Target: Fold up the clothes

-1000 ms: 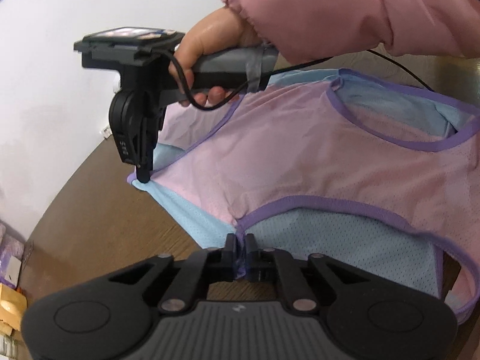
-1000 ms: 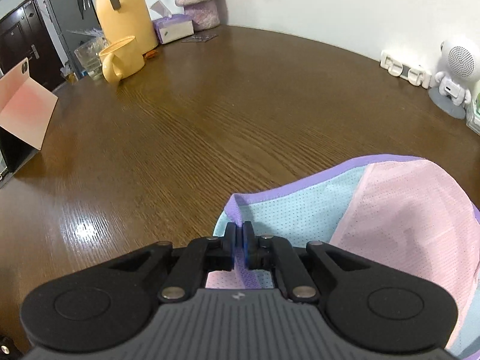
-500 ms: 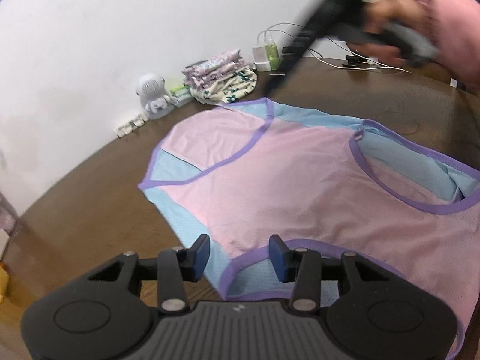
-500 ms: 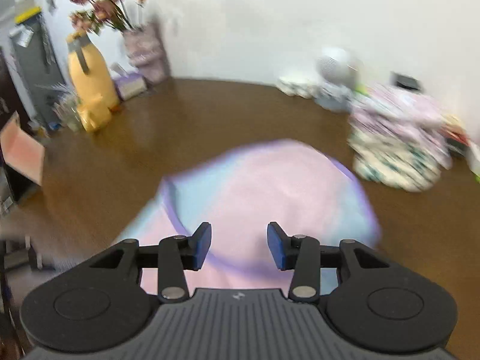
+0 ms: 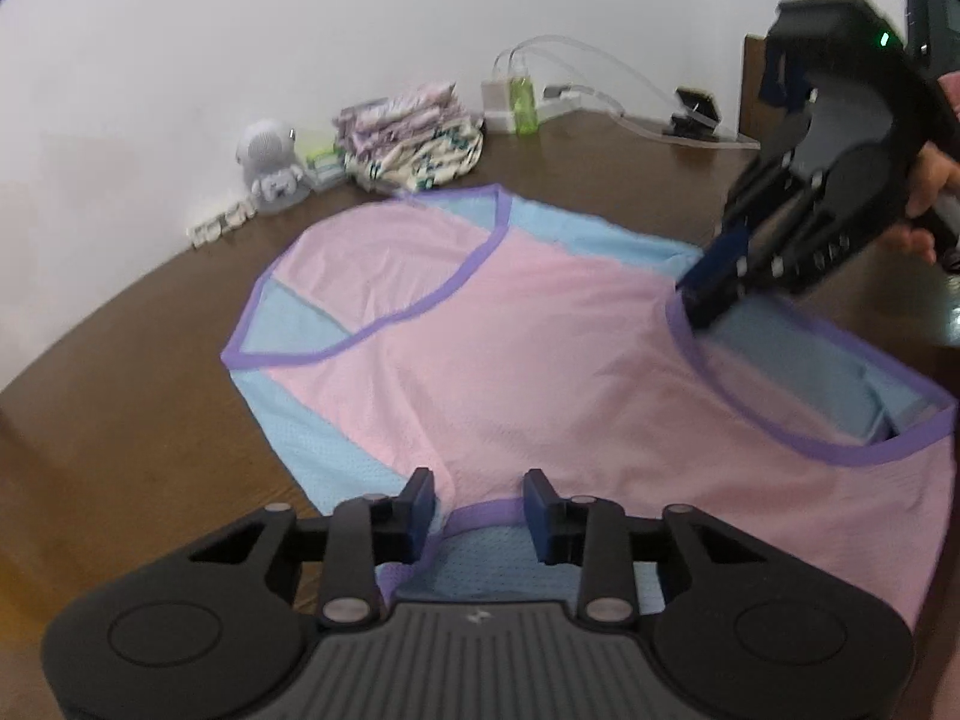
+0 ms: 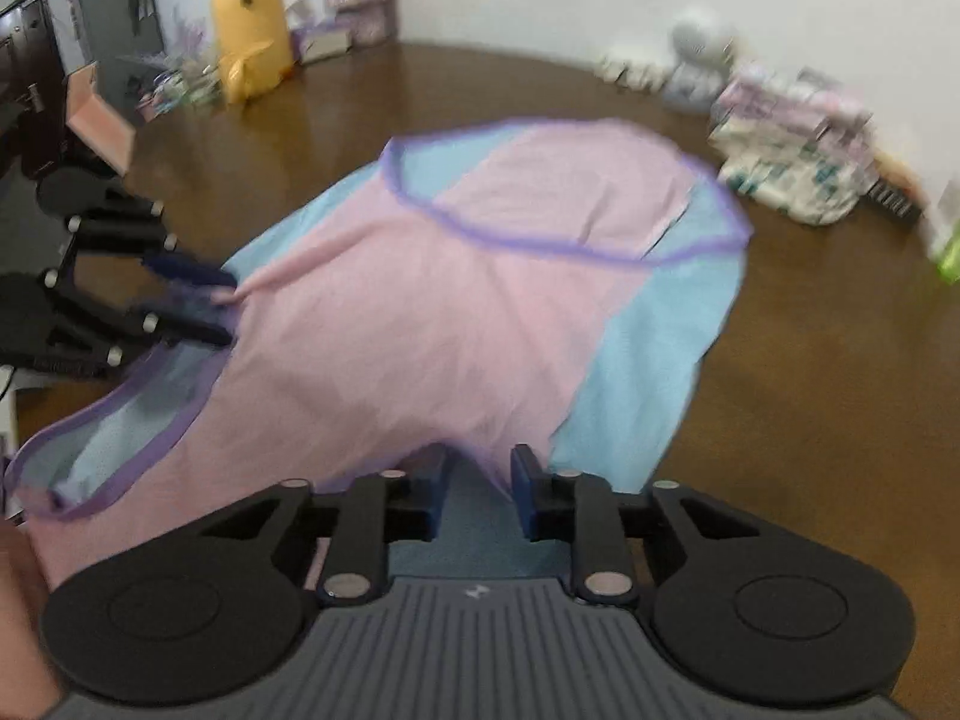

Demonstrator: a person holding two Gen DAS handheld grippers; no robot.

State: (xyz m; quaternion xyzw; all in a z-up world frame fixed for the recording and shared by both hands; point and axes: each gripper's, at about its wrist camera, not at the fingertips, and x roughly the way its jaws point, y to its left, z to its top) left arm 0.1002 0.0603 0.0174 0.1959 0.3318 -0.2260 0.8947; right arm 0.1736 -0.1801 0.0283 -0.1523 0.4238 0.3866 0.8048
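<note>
A pink and light-blue mesh vest with purple trim lies spread on the brown wooden table; it also shows in the right wrist view. My left gripper is open, its fingers on either side of the purple armhole edge at the near side. My right gripper is open over the vest's edge at the neck opening; it shows in the left wrist view, blurred. The left gripper shows in the right wrist view at the vest's left edge.
A stack of folded clothes, a small white robot figure, a green bottle and cables stand by the white wall. A yellow jug and a pink box stand at the table's far left.
Both grippers were shut on the vest's edge a second ago; both have opened and let go. The right gripper has swung from the far corner to the neck opening.
</note>
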